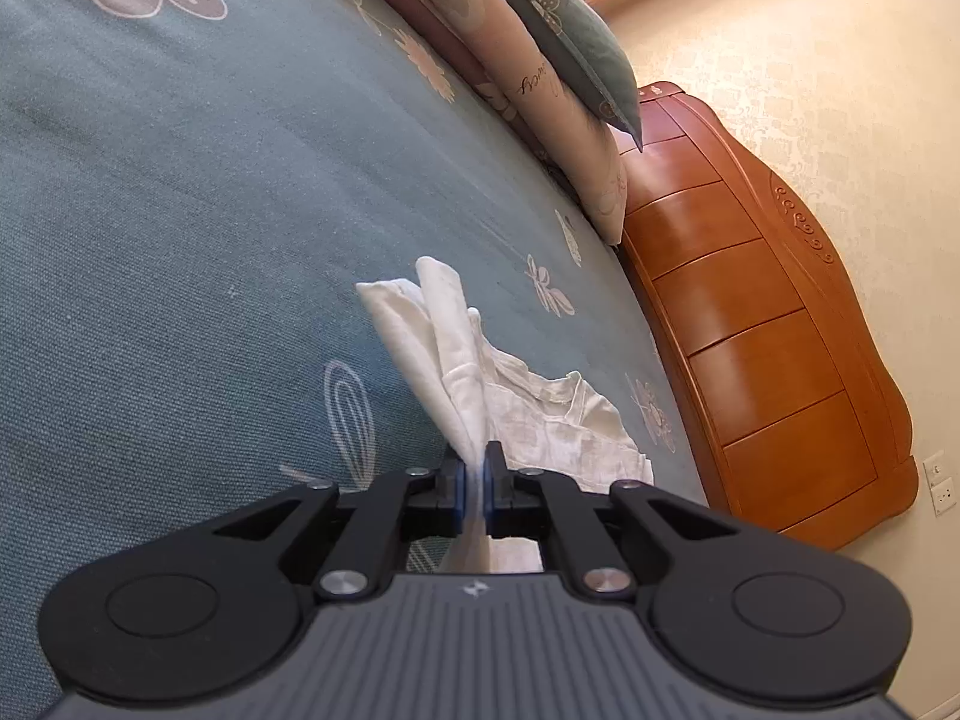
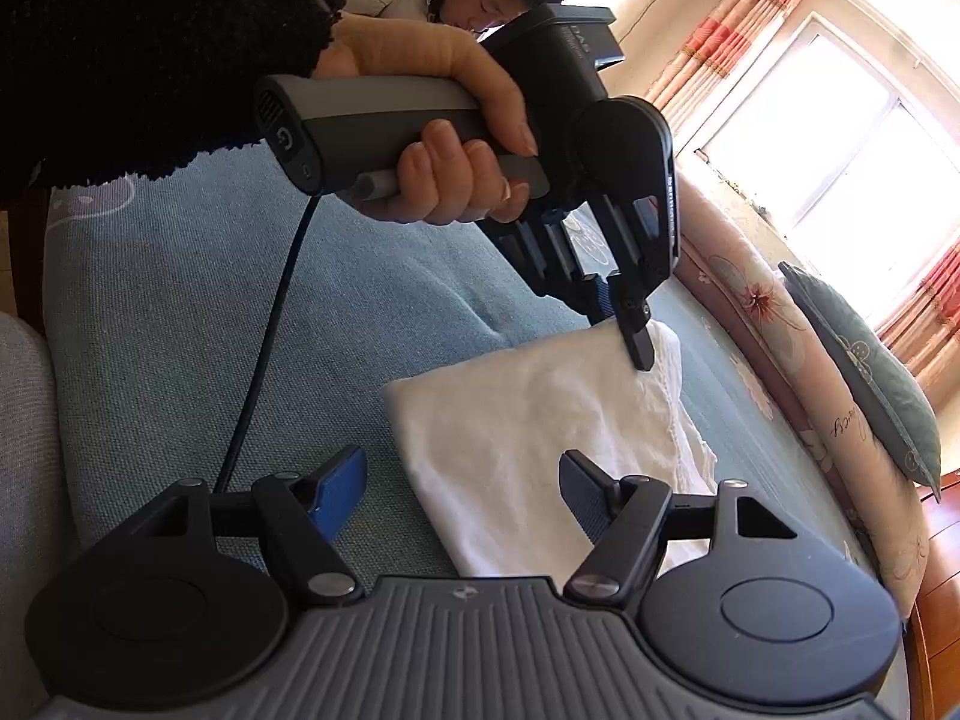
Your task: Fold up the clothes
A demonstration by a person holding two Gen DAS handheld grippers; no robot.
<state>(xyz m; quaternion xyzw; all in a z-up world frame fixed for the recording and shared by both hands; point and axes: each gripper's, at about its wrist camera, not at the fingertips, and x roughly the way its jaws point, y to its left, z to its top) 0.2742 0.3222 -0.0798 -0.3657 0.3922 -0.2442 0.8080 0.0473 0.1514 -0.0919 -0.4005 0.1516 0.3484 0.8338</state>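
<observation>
White garment (image 2: 528, 438) on the blue floral bedspread (image 1: 180, 228), taken as the landmark, seen from both wrist cameras. The garment lies partly folded on the bedspread, on the side toward the wooden headboard (image 1: 768, 324), with the pillows (image 1: 540, 78) leaning farther along the same edge of the bedspread.

Left gripper (image 1: 474, 480): clenched on a gathered edge of the white garment, the cloth pinched between its blue pads and rising off the bedspread in a narrow, upright pleat. In the right wrist view the same gripper (image 2: 624, 330) comes down at the far corner of the garment, held by the person's left hand (image 2: 444, 138), whose dark fuzzy sleeve (image 2: 150, 42) covers the wrist; a black cable (image 2: 264, 348) hangs from the handle down toward the bedspread.

Right gripper (image 2: 462, 492): released, its jaws standing apart just above the near edge of the garment; one finger is over bare bedspread, the other over white cloth, and nothing is pressed between them.

Beyond the bedspread, striped curtains (image 2: 714, 42) frame a bright window (image 2: 840, 150).
</observation>
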